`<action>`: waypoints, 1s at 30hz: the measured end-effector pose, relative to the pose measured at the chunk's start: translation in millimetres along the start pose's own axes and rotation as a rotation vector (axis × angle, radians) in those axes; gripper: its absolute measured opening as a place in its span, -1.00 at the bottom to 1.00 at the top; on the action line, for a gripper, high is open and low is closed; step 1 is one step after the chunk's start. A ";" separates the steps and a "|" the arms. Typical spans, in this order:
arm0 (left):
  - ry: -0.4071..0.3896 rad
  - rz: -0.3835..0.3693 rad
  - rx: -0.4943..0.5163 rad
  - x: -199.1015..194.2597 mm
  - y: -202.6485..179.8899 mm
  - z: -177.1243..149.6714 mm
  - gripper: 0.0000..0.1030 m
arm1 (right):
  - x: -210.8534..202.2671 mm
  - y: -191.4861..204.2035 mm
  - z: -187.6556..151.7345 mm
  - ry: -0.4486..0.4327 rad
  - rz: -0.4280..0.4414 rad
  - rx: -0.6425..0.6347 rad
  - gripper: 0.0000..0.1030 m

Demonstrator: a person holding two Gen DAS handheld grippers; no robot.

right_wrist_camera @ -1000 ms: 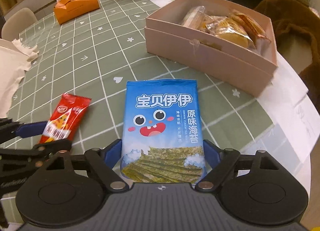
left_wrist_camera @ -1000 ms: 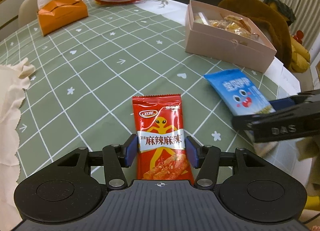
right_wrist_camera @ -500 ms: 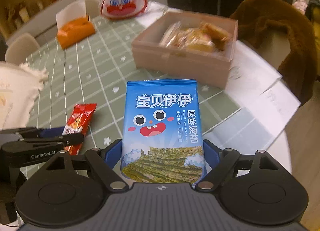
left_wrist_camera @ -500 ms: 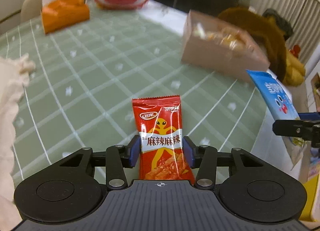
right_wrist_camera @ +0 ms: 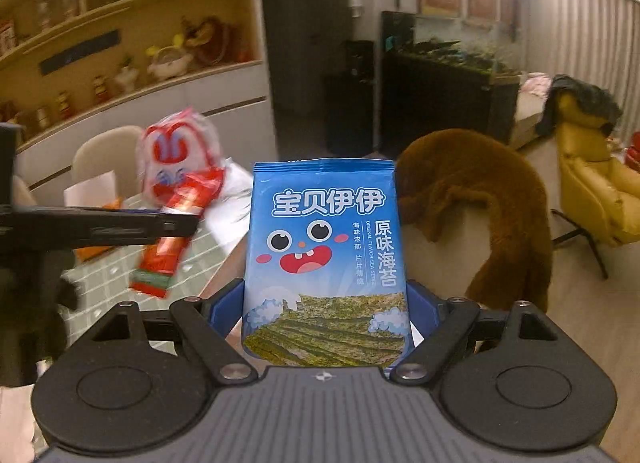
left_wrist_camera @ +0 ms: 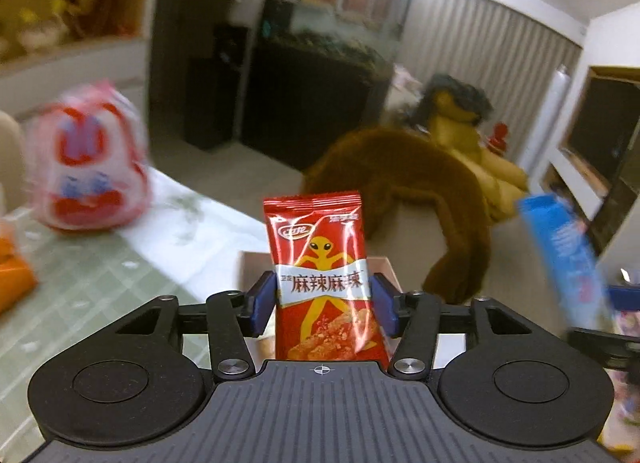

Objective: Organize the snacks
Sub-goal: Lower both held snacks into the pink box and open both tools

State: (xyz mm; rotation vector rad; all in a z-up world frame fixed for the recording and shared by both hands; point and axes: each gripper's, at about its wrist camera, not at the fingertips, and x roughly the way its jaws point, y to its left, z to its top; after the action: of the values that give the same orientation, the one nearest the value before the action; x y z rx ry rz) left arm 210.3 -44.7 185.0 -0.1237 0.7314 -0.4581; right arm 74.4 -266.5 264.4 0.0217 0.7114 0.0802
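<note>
Holding both packets aloft, off the table. Left gripper (left_wrist_camera: 323, 305): blue pads pinched on the lower half of the red spicy-strip packet (left_wrist_camera: 320, 271), long axis upright, top edge at 12 o'clock from the tool. Right gripper (right_wrist_camera: 326, 321): clamped on the bottom of the blue seaweed packet (right_wrist_camera: 325, 255), also upright, printed face toward its camera. From the left wrist view the blue one shows blurred at 3 o'clock; from the right wrist view the red one hangs at 9 o'clock, tilted, beside the left tool's dark finger. Just beyond and below the red packet, a sliver of the pink snack box (left_wrist_camera: 382, 267) rim at 12 o'clock, mostly hidden; contents not readable here. Judgement: box lies ahead of and under the left tool, so that hand looks nearer; the drop would need the packet tipped flat. Farther: green checked tablecloth (left_wrist_camera: 100, 283) at 9 o'clock, rabbit-face bag (left_wrist_camera: 86, 179) at 10, brown fur throw (left_wrist_camera: 416, 183) at 1.
</note>
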 end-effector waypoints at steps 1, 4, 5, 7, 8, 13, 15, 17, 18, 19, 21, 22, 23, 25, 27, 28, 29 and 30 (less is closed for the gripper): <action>0.053 -0.006 -0.007 23.5 4.1 -1.8 0.06 | 3.7 -2.2 2.7 0.002 -0.004 0.007 0.63; 0.067 -0.009 -0.067 54.0 20.9 -16.8 0.01 | 17.3 -7.4 6.1 0.031 -0.034 0.038 0.63; 0.049 -0.011 -0.102 53.2 27.0 -20.5 0.01 | 20.6 -8.5 5.3 0.033 -0.033 0.044 0.63; 0.034 -0.022 -0.178 46.8 41.5 -31.0 0.01 | 27.9 -9.2 4.0 0.037 -0.040 0.051 0.63; 0.036 -0.020 -0.199 42.8 47.7 -35.2 0.00 | 32.5 -7.6 5.1 0.041 -0.044 0.053 0.63; 0.009 0.031 -0.190 5.7 56.2 -66.9 0.00 | 75.0 9.3 22.1 0.056 -0.003 0.099 0.64; -0.003 0.042 -0.208 -8.3 58.1 -81.7 0.00 | 100.1 16.3 30.2 0.051 0.020 0.122 0.68; -0.008 0.046 -0.235 -24.8 59.6 -98.0 0.00 | 127.5 25.3 30.2 0.069 0.001 0.126 0.69; -0.005 0.050 -0.243 -30.6 61.4 -108.2 0.00 | 140.5 29.5 26.9 0.087 -0.011 0.128 0.69; 0.001 0.060 -0.245 -33.5 62.8 -118.5 0.00 | 149.3 32.3 22.1 0.096 -0.011 0.134 0.69; 0.030 0.081 -0.249 -32.6 63.7 -135.9 0.00 | 161.0 34.4 9.0 0.117 0.003 0.144 0.69; 0.048 0.088 -0.255 -30.7 64.9 -144.1 0.00 | 164.4 33.8 2.0 0.131 0.008 0.153 0.69; 0.063 0.098 -0.263 -30.3 65.8 -152.3 0.00 | 164.3 32.4 -4.7 0.139 0.009 0.164 0.69; 0.082 0.120 -0.256 -31.2 64.2 -166.8 0.00 | 157.8 29.8 -22.7 0.147 0.011 0.190 0.69; 0.093 0.132 -0.224 -32.6 59.4 -180.3 0.00 | 145.5 29.3 -46.4 0.159 0.014 0.185 0.69; 0.099 0.139 -0.199 -33.7 55.1 -186.1 0.00 | 138.7 30.2 -59.2 0.161 0.007 0.171 0.69; 0.104 0.145 -0.173 -35.6 51.0 -191.8 0.00 | 131.5 31.9 -73.4 0.164 -0.009 0.156 0.69; 0.109 0.153 -0.143 -37.2 46.3 -197.1 0.00 | 125.1 31.7 -84.1 0.169 -0.024 0.147 0.69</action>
State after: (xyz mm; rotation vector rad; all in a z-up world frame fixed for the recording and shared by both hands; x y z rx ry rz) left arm 70.9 22.8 49.4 -0.1764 0.8737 -0.2684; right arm 111.7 -225.4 120.7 0.1486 0.8855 0.0066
